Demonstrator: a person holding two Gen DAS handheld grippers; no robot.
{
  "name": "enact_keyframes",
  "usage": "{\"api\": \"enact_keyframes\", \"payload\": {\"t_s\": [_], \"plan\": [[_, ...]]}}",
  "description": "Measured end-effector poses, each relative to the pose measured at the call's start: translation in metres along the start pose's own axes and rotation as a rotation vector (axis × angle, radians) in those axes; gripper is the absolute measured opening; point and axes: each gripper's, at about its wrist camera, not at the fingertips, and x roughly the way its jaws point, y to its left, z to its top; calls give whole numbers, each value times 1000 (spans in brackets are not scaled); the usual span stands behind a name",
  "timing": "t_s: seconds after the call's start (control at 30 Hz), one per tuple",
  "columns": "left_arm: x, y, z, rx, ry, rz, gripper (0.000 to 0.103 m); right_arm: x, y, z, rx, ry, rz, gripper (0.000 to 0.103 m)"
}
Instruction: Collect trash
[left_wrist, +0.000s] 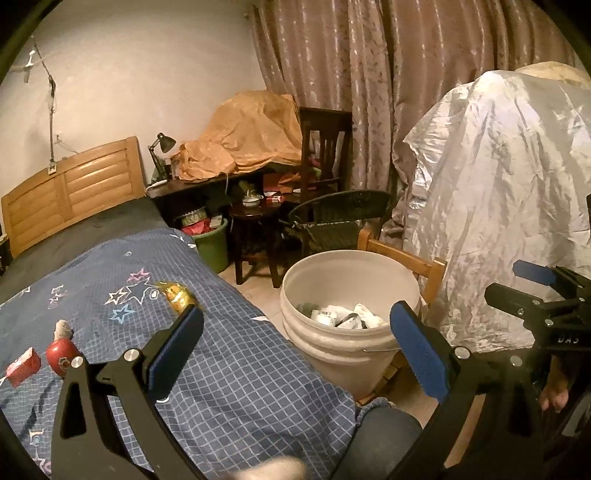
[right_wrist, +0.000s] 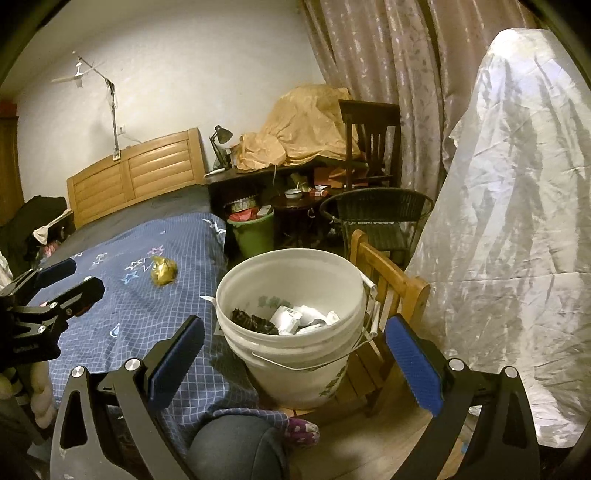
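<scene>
A white bucket (left_wrist: 332, 354) (right_wrist: 295, 376) stands on a low wooden chair beside the bed, holding white paper scraps (right_wrist: 295, 314) and a dark wrapper (right_wrist: 251, 319). A crumpled gold wrapper (left_wrist: 176, 293) (right_wrist: 164, 271) lies on the blue checked blanket. A red round item (left_wrist: 61, 356), a red packet (left_wrist: 24, 365) and a grey fuzzy bit (left_wrist: 63, 329) lie nearer me on the blanket. My left gripper (left_wrist: 297, 310) hovers open over the bed edge, nothing between its fingers. My right gripper (right_wrist: 293, 325) hangs open in front of the bucket, also holding nothing.
A green bin (left_wrist: 212, 243) full of rubbish sits by the dark desk. The wooden chair (right_wrist: 388, 291) and a wicker chair (left_wrist: 340, 218) crowd the floor. A silver sheet (right_wrist: 509, 221) covers something tall on the right. A person's knee (right_wrist: 236, 443) is below.
</scene>
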Motion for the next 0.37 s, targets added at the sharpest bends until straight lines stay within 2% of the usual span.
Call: {"api": "enact_keyframes", "payload": {"t_s": [0.37], "plan": [[6,0,0,0,19,3,97,3,-2,0,2,-2,4,98]]}}
